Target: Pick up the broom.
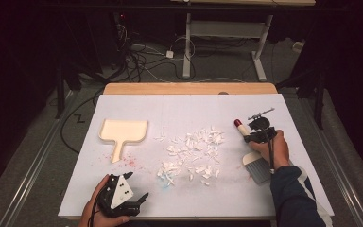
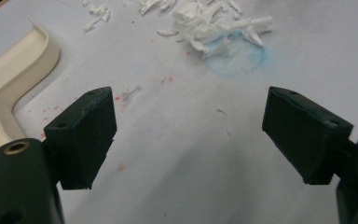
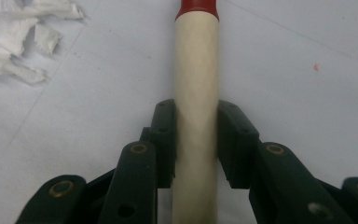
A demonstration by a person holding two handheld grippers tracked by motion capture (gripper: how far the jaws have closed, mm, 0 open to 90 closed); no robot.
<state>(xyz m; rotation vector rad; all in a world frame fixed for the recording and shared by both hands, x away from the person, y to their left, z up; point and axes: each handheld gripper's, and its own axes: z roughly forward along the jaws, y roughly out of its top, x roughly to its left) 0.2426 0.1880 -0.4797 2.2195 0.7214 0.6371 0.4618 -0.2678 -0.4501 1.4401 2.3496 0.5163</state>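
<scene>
A heap of white paper scraps [image 1: 194, 153] [image 2: 214, 23] lies mid-table on the white sheet [image 1: 189, 113]. Left of it rests a cream dustpan [image 1: 123, 132] [image 2: 9, 84], handle toward me. At the right lies a brush, its cream handle [image 3: 196, 84] ending in a red tip [image 1: 238, 124] [image 3: 197, 7] and its grey bristles [image 1: 257, 168] pointing toward me. My right gripper [image 1: 260, 135] [image 3: 196, 116] is shut on that handle, both pads pressed against its sides. My left gripper [image 1: 134, 189] [image 2: 191, 126] hovers at the near left, open, nothing between its fingers.
Red specks [image 2: 121, 98] and a faint blue ring [image 2: 237, 60] mark the sheet near the scraps. The wooden table edge [image 1: 189, 88] shows at the back. Beyond it are cables [image 1: 146, 56] on the floor and a white desk frame [image 1: 227, 33].
</scene>
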